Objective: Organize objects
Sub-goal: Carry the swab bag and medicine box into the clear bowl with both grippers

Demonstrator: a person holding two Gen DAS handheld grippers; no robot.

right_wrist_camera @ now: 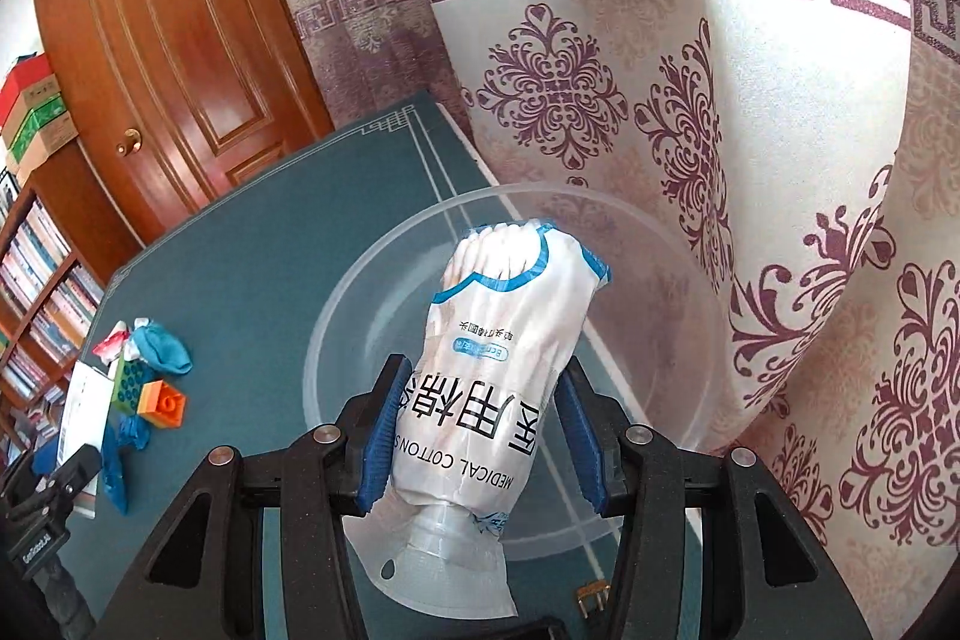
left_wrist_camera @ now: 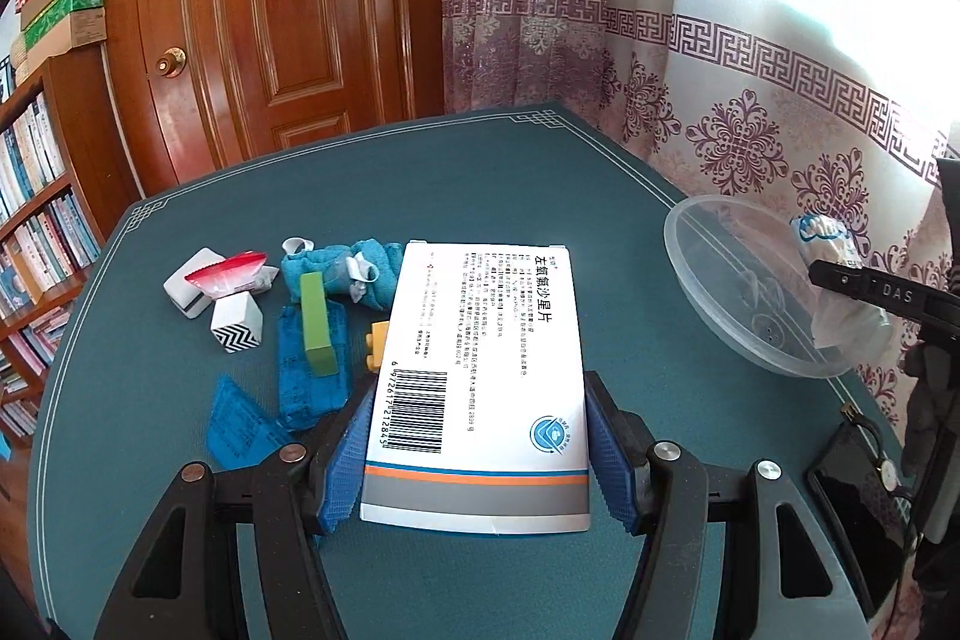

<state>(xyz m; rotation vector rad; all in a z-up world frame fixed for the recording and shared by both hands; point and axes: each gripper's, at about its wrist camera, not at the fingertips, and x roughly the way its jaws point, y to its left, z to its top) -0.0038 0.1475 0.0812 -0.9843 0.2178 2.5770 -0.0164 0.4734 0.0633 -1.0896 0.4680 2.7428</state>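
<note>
Blue-padded left tongs gripping medicine box, right tongs gripping cotton-swab bag

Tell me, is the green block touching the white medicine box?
Apart. The left wrist view shows the green block lying on blue packets, with table cloth and a yellow brick between it and the medicine box.

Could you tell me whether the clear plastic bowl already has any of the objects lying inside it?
No: in the right wrist view the clear plastic bowl shows only bare bottom, and the bag of cotton swabs is clamped in the right gripper above it.
</note>
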